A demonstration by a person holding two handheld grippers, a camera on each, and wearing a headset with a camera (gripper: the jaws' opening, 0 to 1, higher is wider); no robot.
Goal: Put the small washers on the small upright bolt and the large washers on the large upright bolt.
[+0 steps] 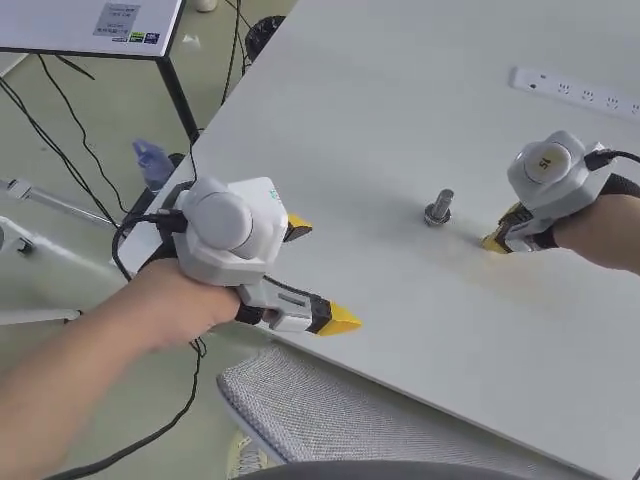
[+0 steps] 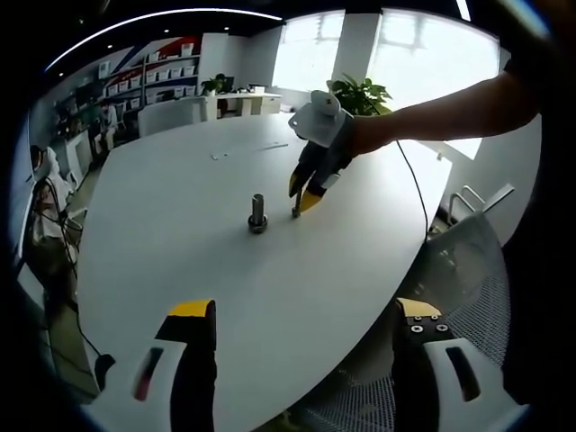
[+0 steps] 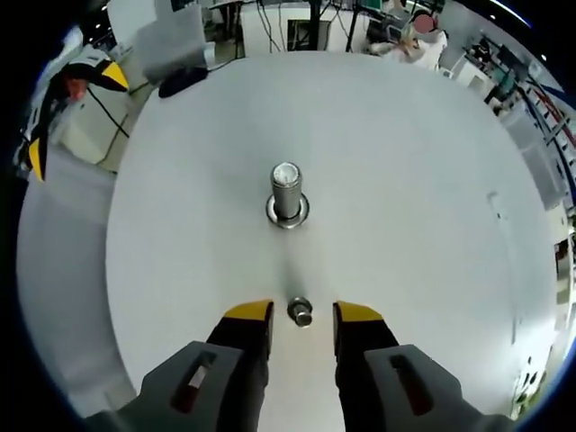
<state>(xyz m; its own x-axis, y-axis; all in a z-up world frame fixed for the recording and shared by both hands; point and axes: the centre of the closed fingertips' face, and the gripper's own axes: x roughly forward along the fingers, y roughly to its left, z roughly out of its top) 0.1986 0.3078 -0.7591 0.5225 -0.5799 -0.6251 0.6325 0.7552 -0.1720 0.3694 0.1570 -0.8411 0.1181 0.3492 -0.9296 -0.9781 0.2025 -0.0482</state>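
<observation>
Right gripper [image 3: 302,317] low over white table [image 3: 432,225], jaws parted, one on each side of small upright bolt [image 3: 300,311]. No contact seen, nothing visibly held. Ring at that bolt's base, perhaps a washer, too small to be sure. Large upright bolt [image 3: 287,191] just beyond, washer [image 3: 287,213] round its foot. Left gripper [image 2: 305,313] near table edge, well apart from both bolts, jaws wide, empty. Step judged: seating or releasing at small bolt. Next move calls for a straight lift clear of bolt without knocking it.
</observation>
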